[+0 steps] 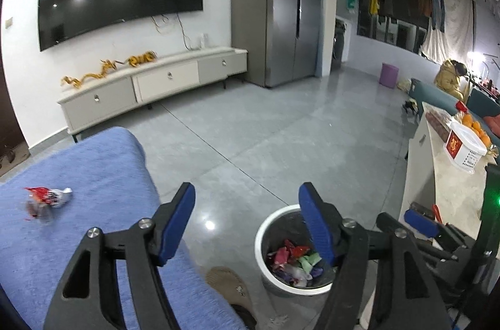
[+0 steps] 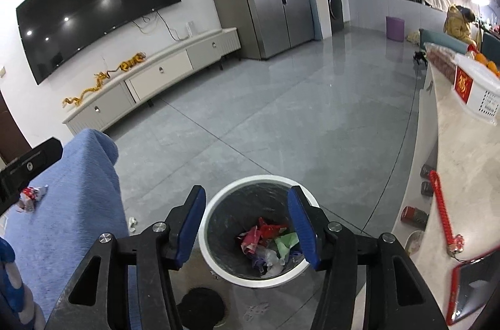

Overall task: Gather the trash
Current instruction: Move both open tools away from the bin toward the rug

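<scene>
Wrapper: crumpled red-and-silver snack wrapper (image 1: 47, 198) lies on the blue blanket (image 1: 78, 220), left of the bin.
Bin: white round trash bin (image 2: 254, 231) holds coloured wrappers.
Left gripper (image 1: 247, 223): wide open, empty.
Right gripper (image 2: 247, 225): wide open, empty, above bin.

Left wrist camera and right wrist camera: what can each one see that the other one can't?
Only the left wrist view shows the brown slipper beside the bin. Only the right wrist view shows the red beaded strap and the red-cased phone on the counter. Both show the white trash bin holding crumpled wrappers, the red wrapper on the blue blanket, and empty open grippers.
</scene>
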`<state>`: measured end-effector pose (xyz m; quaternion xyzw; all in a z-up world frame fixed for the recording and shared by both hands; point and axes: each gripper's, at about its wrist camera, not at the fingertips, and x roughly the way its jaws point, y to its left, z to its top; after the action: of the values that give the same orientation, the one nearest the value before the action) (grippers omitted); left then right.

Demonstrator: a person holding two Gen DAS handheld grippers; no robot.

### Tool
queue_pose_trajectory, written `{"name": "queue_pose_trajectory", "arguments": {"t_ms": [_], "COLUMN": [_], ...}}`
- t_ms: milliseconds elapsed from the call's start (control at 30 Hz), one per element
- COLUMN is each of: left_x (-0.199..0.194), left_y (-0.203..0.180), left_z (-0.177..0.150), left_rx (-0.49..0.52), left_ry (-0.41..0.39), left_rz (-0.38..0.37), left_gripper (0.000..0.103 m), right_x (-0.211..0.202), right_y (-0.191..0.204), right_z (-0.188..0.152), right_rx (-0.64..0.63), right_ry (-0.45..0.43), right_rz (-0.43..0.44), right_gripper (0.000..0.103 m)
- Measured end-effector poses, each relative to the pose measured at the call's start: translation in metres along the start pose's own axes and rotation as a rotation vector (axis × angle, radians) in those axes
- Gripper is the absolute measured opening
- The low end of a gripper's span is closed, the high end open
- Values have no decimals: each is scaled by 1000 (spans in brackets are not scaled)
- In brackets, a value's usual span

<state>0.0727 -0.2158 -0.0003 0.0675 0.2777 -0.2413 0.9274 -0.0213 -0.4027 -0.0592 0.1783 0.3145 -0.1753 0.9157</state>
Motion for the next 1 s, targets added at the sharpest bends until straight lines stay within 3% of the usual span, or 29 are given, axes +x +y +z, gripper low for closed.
{"name": "queue_pose_trajectory", "arguments": {"t_ms": [667,1000], "left_x": [-96,-131], "left_y": [82,123], "left_z": [-6,-15], "left_rx": [-104,-162], "left_ry": [-148,-185], "left_rz": [75,144], "left_gripper": [68,68], "right_x": [-59,-88], "right_y": [75,115], "right_z": [4,2], "right_rx": [-135,-223], "right_ry": [-88,-135], "right_rz": [12,73], "right_gripper": [59,59]}}
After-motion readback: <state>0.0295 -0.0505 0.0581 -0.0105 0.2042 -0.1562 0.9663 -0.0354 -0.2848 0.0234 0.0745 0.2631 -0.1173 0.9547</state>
